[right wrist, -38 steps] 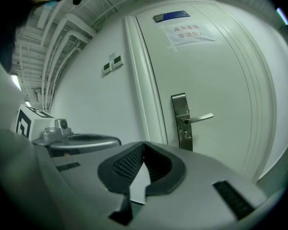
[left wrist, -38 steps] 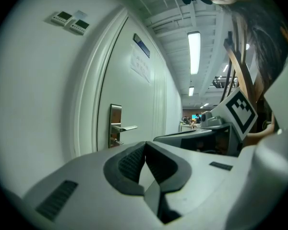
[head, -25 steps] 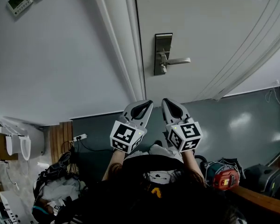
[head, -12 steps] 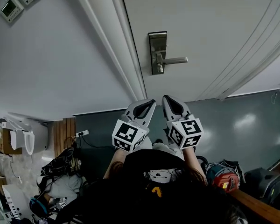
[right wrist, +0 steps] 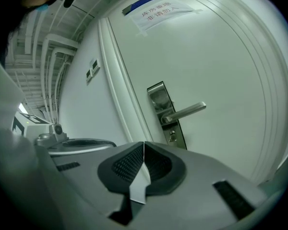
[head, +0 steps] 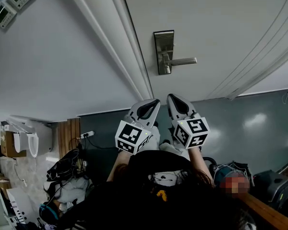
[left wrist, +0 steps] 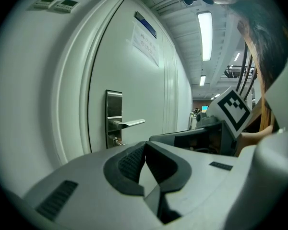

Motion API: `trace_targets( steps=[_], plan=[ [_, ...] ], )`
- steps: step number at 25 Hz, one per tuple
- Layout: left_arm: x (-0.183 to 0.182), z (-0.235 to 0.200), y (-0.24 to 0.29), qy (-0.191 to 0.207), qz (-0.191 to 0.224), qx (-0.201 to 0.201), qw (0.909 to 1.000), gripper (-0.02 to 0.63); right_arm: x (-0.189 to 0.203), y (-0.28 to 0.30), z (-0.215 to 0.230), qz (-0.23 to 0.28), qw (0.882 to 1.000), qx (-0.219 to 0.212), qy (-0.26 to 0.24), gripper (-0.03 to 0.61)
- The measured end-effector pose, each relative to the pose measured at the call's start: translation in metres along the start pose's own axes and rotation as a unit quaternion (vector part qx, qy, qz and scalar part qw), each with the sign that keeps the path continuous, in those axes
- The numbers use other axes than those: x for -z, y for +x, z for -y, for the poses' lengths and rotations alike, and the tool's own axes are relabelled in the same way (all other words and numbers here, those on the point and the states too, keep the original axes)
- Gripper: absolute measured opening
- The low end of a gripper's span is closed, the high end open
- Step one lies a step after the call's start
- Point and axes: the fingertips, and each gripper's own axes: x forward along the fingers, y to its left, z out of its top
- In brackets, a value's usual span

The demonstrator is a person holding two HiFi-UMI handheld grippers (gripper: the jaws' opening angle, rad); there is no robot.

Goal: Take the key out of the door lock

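Note:
The steel lock plate [head: 163, 51] sits on the white door [head: 221, 28], with a lever handle [head: 181, 61] pointing right. A small key [head: 167, 70] sticks out of the keyhole below the lever; it also shows as the key [left wrist: 117, 141] in the left gripper view and the key [right wrist: 172, 137] in the right gripper view. My left gripper [head: 154, 102] and right gripper [head: 171, 98] hang side by side short of the door, below the lock. Both the left gripper [left wrist: 145, 145] and the right gripper [right wrist: 143, 144] are shut and empty, with nothing touching the key.
The door frame [head: 129, 47] runs just left of the lock. Wall control panels [head: 12, 1] are at the upper left. A paper notice [right wrist: 156, 8] is stuck high on the door. Bags and cables [head: 67, 176], a power strip [head: 86, 135] and a white unit [head: 31, 138] crowd the floor.
Both grippers have edged a little toward the door, still side by side with jaws closed. The head view has shifted slightly, and the lock now sits a bit left.

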Motion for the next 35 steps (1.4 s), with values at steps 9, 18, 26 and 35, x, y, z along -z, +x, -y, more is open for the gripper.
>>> trace_targets(
  steps=[9,18,26,35],
  plan=[
    [-0.004,-0.028,0.022,0.006,0.002,0.023,0.9997,0.008,-0.001,0.03,0.017,-0.003,0.999,0.017,0.033,0.006],
    [-0.004,-0.048,0.041,0.008,-0.002,0.043,0.9991,0.008,0.007,0.062,0.044,-0.014,0.996,0.032,0.079,0.006],
    [-0.006,-0.058,0.049,0.009,0.003,0.052,0.9986,0.008,0.018,0.088,0.069,-0.028,0.991,0.036,0.123,0.039],
    [-0.008,-0.063,0.055,0.012,0.007,0.058,0.9982,0.008,0.023,0.11,0.085,-0.015,0.973,0.013,0.23,0.128]
  ],
)
